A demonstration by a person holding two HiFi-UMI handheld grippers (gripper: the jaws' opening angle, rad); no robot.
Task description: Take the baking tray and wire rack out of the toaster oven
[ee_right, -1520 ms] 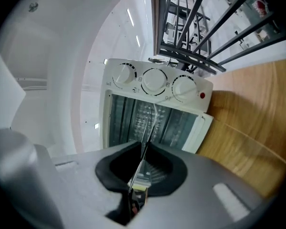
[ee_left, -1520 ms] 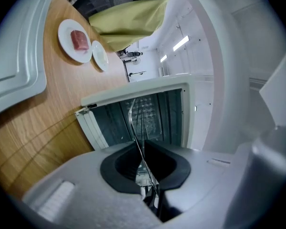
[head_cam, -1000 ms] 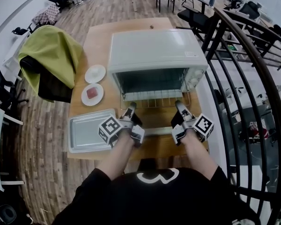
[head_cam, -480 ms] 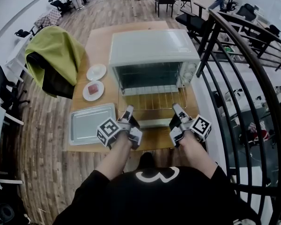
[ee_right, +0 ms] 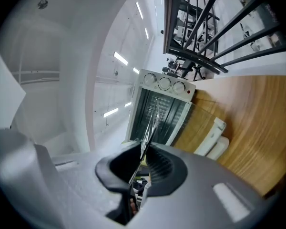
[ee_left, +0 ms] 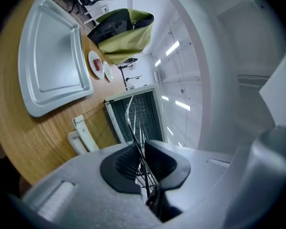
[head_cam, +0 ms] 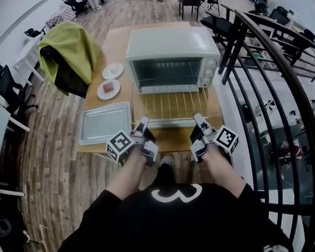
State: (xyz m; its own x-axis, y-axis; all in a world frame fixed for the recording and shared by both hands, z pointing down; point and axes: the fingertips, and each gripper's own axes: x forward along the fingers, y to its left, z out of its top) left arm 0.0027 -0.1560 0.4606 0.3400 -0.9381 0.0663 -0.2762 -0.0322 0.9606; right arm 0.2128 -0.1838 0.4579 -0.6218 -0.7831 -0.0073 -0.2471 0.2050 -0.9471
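I have the left gripper (head_cam: 143,121) nearly closed, its jaws pinching the near edge wire of the rack (head_cam: 170,105) at the left front corner; the right gripper (head_cam: 198,118) is closed just as narrowly on the same wire at the right front corner; both point level toward the oven (head_cam: 173,43).

The rack stretches flat from the jaws to the oven mouth, most of it out and hanging above the open door (head_cam: 170,123); its far edge sits at the opening.

The tray (head_cam: 105,123) already lies on the table (head_cam: 114,42), to the left of the left gripper and just beside the door, apart from the rack; beyond it sit two small plates (head_cam: 108,88), the nearer with something red on it.

A chair draped in green cloth (head_cam: 68,49) stands off the table's left edge; a dark railing (head_cam: 262,62) runs close along the right; neither touches the rack.
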